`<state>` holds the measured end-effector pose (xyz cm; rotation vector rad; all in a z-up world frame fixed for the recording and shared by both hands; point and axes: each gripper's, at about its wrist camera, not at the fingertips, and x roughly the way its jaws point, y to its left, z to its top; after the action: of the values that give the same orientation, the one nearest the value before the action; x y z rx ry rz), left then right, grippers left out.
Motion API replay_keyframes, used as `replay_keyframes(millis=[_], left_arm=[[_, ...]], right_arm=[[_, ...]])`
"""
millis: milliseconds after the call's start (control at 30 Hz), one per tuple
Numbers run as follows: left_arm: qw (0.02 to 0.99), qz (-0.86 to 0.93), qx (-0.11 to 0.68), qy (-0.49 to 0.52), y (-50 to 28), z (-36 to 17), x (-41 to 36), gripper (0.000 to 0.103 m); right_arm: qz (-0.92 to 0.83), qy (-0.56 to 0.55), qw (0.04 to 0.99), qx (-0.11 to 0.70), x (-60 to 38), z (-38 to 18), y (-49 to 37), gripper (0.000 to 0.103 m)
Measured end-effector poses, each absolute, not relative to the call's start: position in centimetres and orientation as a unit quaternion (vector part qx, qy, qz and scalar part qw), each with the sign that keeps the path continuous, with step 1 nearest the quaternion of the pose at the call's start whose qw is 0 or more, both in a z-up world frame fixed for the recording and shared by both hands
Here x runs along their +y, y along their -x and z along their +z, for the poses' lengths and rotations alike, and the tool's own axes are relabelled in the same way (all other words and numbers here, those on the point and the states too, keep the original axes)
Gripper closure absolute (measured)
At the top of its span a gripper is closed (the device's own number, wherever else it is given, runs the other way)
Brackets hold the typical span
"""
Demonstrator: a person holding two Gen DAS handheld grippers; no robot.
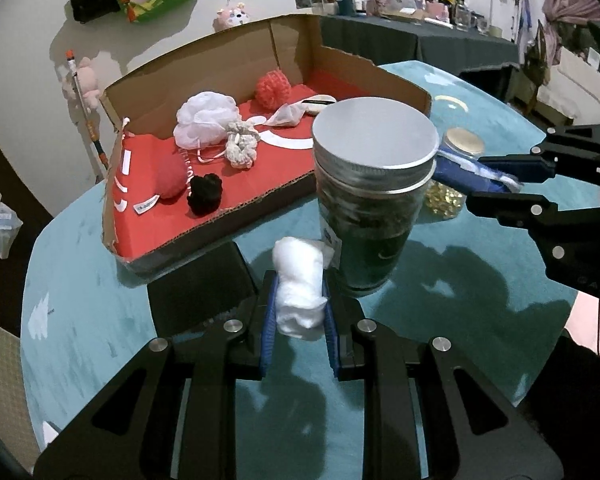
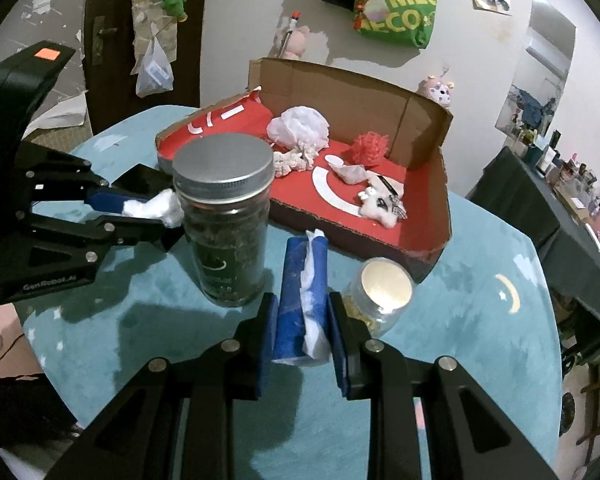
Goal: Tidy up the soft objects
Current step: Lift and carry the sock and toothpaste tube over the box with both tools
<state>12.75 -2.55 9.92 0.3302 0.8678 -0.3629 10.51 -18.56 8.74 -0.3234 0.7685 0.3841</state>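
My left gripper (image 1: 299,304) is shut on a white cotton wad (image 1: 300,284), held above the teal table just in front of a tall jar with a metal lid (image 1: 374,196). My right gripper (image 2: 302,320) is shut on a blue tissue pack (image 2: 302,292) with white tissue poking out, between the tall jar (image 2: 225,224) and a small gold-lidded jar (image 2: 380,296). The open cardboard box with red lining (image 1: 236,192) holds a white mesh puff (image 1: 206,120), a red puff (image 1: 273,88), a cream knit piece (image 1: 242,142), a red ball (image 1: 170,178) and a black pompom (image 1: 205,194).
The round table has a teal cloth (image 2: 480,360). A black flat object (image 1: 198,280) lies by the box's near edge. The small jar (image 1: 456,172) stands behind the tall one. A dark cluttered side table (image 1: 420,36) stands behind. Bags and plush toys hang on the wall.
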Motion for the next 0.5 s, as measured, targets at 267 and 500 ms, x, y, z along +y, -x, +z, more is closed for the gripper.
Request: replay_keyframes(millis=[267,500], left_arm=[[0.868,-0.183,0.428,-0.174,-14.6,10.7,-2.6,0.084],[0.858,-0.197,0.44,-0.177,-16.3,11.2,-2.5,0.084]], right_arm=[[0.193,0.186,0.884,0.382,-17.7,9.7,-12.2,0.076],[0.207,0.19,0.874,0.397,-17.5,10.9,-14.2,0.076]])
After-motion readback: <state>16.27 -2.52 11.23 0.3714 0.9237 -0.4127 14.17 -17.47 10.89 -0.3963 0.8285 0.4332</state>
